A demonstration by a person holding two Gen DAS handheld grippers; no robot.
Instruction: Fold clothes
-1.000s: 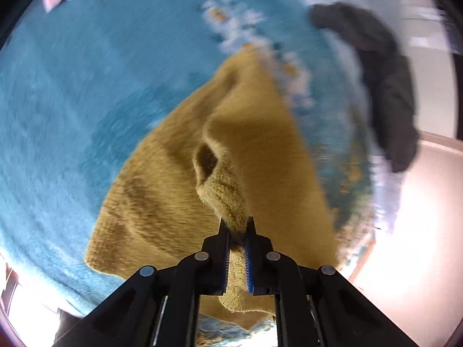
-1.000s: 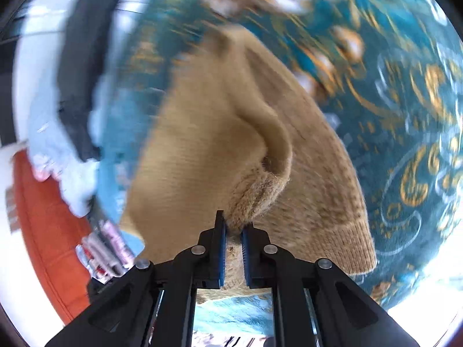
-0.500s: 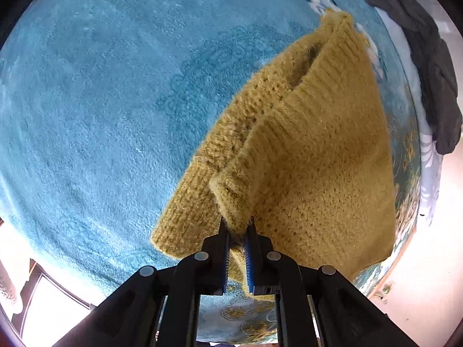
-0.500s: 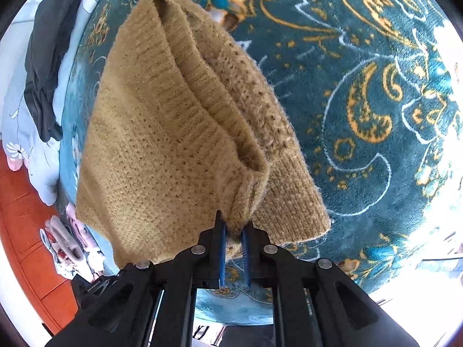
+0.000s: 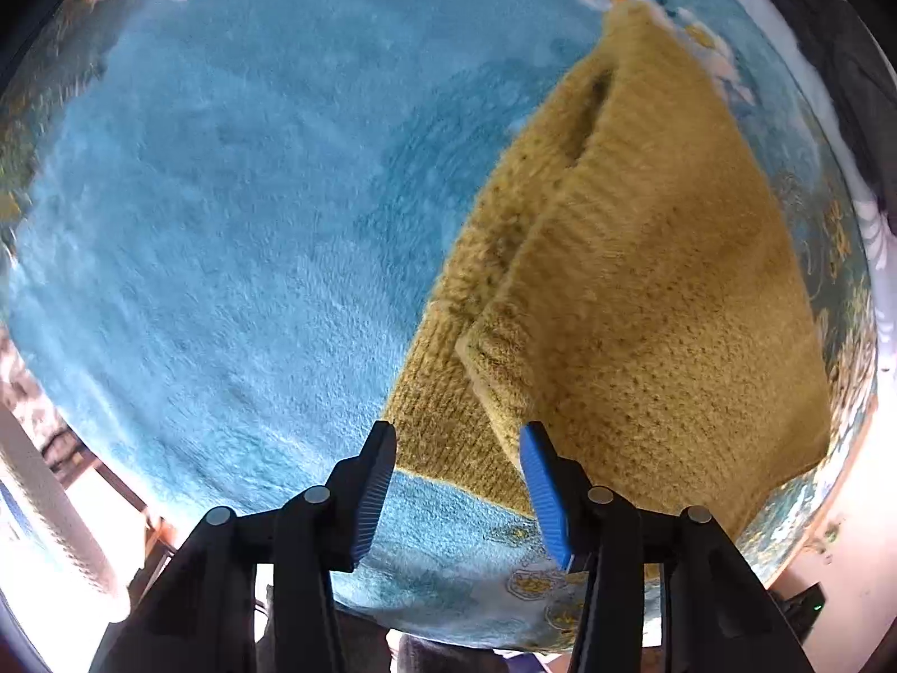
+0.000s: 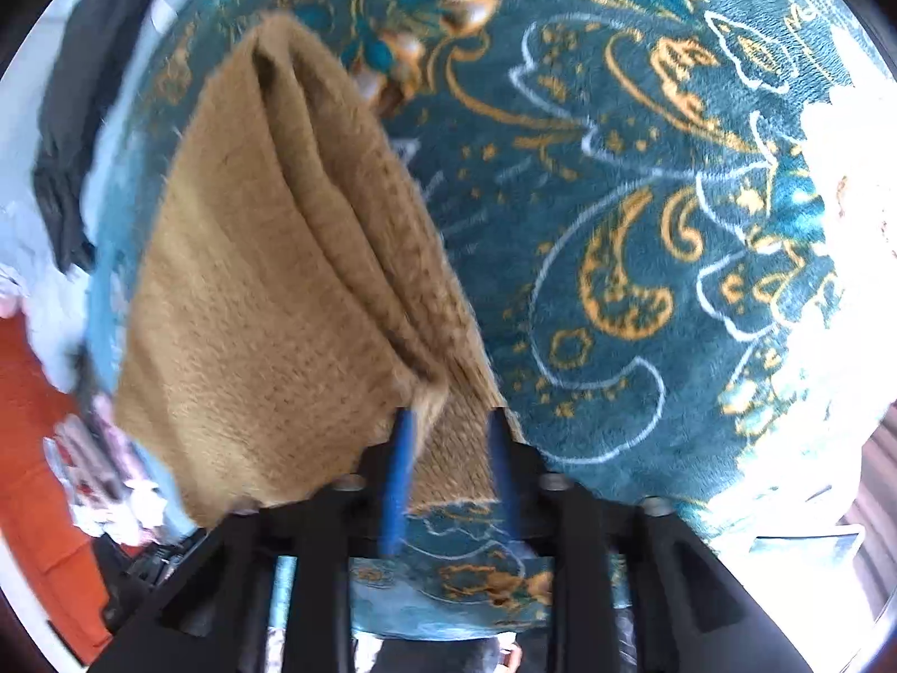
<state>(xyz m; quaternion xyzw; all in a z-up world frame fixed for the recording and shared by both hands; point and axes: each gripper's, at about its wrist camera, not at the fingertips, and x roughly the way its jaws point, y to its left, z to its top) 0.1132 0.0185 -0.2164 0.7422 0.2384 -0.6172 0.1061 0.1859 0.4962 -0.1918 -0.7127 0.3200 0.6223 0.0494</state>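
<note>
Teal blanket [image 5: 224, 224] underlies a folded mustard sweater [image 5: 644, 280]. Both the left gripper [image 5: 457, 482] and right gripper [image 6: 451, 471] are opening, the sweater's corners lying loose between their parted fingers.

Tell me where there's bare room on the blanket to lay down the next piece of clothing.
The plain blue blanket left of the yellow sweater is bare. So is the patterned stretch on the sweater's other side. The dark garment and pale clothes crowd the far edge.
</note>
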